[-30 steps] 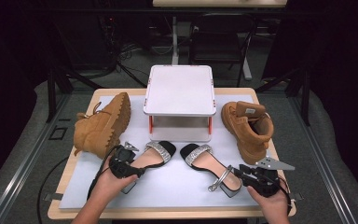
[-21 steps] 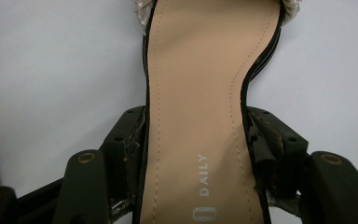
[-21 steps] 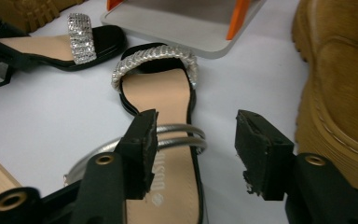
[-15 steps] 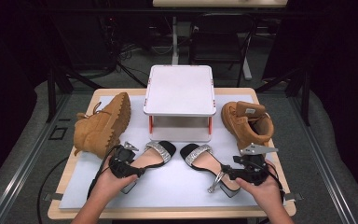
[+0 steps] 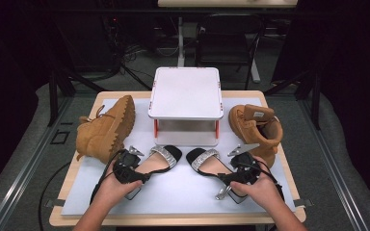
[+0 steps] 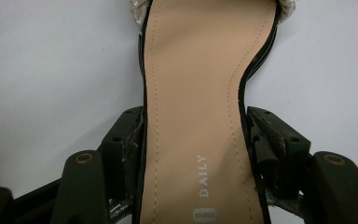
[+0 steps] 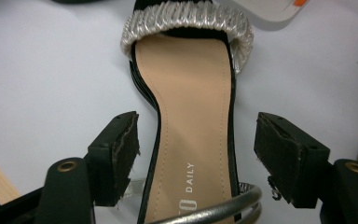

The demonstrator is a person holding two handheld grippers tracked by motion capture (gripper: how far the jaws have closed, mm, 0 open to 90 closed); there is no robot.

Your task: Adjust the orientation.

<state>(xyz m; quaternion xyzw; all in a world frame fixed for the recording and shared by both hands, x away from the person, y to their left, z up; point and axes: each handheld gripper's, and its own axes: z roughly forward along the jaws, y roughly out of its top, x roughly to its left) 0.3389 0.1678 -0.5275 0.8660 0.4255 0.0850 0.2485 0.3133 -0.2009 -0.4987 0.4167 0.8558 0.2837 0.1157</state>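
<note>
Two black heeled sandals with silver toe straps lie on the grey mat in front of the white stand. My left gripper [image 5: 142,175] [image 6: 196,135] is shut on the left sandal [image 5: 160,161] [image 6: 196,93], its pads pressing both edges of the tan insole at the waist. My right gripper [image 5: 227,177] [image 7: 196,140] is open and its jaws have just been opening. They straddle the right sandal [image 5: 211,164] [image 7: 191,116] near the heel, with a gap on each side. The sandal's silver ankle strap [image 7: 214,210] curves across just below the jaws.
A tan boot [image 5: 106,130] lies on its side at the left and another tan boot [image 5: 255,127] stands at the right. The white stand [image 5: 185,94] on short legs sits at the back middle. The grey mat [image 5: 183,192] covers the wooden table.
My right gripper has moved left from the table's front right corner to the right sandal's heel and its jaws have spread. The left hand and its sandal have stayed put.
</note>
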